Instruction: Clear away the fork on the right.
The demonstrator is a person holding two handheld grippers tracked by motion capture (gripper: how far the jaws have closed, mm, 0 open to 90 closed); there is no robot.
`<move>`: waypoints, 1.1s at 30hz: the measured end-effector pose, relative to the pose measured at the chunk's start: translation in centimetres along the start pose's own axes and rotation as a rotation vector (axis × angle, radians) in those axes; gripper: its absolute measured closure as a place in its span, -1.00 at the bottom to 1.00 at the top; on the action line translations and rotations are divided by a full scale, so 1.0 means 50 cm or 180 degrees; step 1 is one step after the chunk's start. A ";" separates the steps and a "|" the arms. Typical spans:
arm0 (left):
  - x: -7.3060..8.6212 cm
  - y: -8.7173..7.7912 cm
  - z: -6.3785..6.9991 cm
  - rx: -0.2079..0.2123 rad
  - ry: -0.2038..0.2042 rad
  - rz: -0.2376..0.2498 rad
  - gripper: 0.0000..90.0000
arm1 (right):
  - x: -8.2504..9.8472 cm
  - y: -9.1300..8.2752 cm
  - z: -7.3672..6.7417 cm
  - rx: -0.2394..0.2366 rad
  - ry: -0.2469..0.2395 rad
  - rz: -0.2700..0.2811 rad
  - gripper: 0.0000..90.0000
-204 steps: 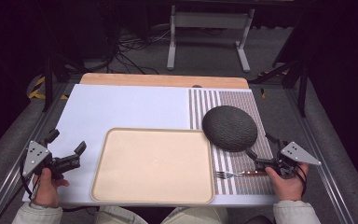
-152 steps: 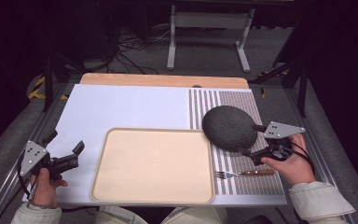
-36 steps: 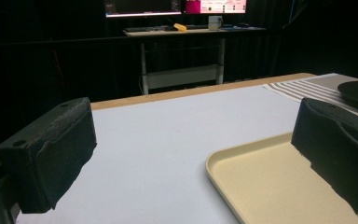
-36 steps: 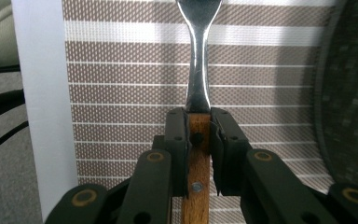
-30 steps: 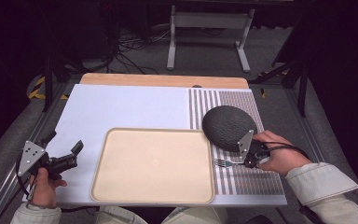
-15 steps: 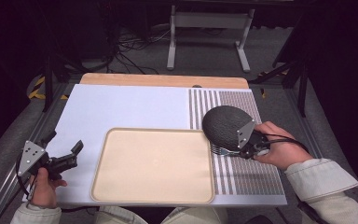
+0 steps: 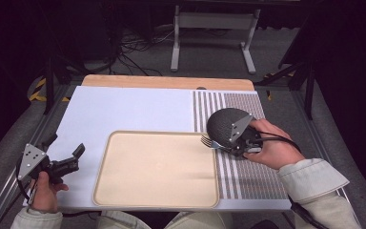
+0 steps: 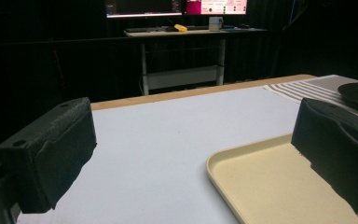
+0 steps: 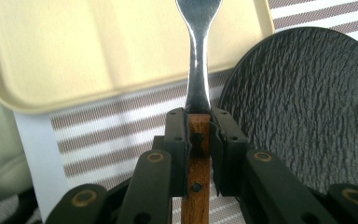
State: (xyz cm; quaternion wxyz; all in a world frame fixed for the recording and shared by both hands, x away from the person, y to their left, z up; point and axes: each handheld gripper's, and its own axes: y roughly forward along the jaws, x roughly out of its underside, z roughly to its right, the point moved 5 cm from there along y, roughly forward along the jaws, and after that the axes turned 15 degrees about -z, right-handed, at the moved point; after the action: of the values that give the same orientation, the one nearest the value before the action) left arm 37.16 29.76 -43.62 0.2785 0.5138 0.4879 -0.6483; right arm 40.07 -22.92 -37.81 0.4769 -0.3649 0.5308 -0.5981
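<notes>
- My right gripper [image 9: 198,135] was clamped on the fork [image 9: 196,70] by its wooden handle, tines forward, so the head led toward the tray [image 7: 124,191].
- In the high view the fork [image 7: 208,141] hung off the table, tines at the tray's right edge, beside the dark plate [image 7: 221,125].
- Left gripper [image 7: 67,155] sat parked left of the tray, jaws spread and empty, clear of the work.
- Striped placemat [image 7: 257,176] lay beneath the plate.

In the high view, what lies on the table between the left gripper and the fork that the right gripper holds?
The beige tray lies between them, with nothing on it. The left gripper is at the tray's left edge; the fork, in the right gripper, points over its right edge. The high view shows this.
</notes>
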 end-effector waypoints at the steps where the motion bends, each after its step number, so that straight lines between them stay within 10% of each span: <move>1: 0.000 0.000 0.000 0.0001 0.0000 0.0000 -0.99 | -0.005 0.000 -0.001 -0.0030 0.0030 0.0019 0.73; 33: -0.001 0.002 -0.001 0.0013 -0.0006 0.0013 -0.99 | -0.130 0.012 -0.032 -0.0558 0.1214 0.0251 0.73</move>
State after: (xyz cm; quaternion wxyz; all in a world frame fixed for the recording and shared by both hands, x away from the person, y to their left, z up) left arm 37.30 29.73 -43.59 0.2793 0.5147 0.4853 -0.6493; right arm 40.49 -16.23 -38.20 0.3573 -0.2642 0.6752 -0.5888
